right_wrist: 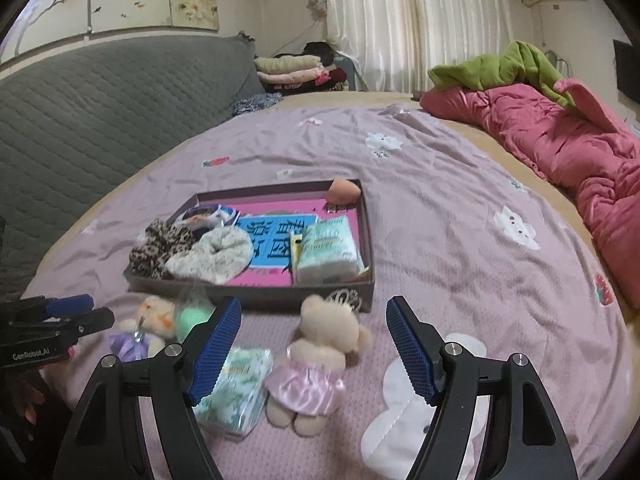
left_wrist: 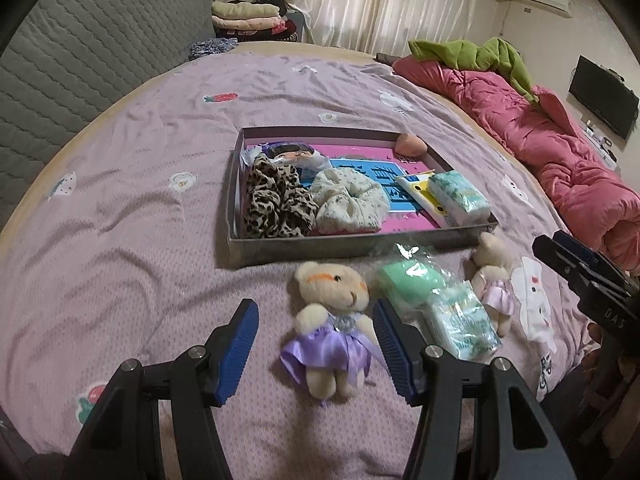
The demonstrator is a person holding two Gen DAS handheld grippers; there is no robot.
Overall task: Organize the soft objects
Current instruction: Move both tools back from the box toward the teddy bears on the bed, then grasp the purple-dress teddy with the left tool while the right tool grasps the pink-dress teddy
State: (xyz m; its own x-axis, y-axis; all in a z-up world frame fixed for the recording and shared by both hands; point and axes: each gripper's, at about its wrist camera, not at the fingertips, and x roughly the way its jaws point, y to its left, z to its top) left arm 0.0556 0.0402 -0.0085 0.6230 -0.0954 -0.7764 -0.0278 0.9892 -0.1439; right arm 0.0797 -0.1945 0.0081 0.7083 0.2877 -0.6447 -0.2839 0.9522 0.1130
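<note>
**Two bears lined up, neighbours crowding in**

Our left gripper (left_wrist: 316,344) jaws are spread around the purple-dress bear (left_wrist: 334,328); our right gripper (right_wrist: 314,350) is spread too, the pink-dress bear (right_wrist: 316,364) between. Risk: a pad snags the tissue pack (right_wrist: 234,392) alongside. Beyond, the tray (left_wrist: 360,246) waits.

Bed (left_wrist: 132,184) (tray (left_wrist: 352,242), teddies (left_wrist: 332,320))

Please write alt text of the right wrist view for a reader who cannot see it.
The open right hand-held gripper hovers over a teddy bear in a pink dress lying on a purple bedsheet. A tissue pack lies beside it, before a shallow box holding scrunchies and tissues.
</note>
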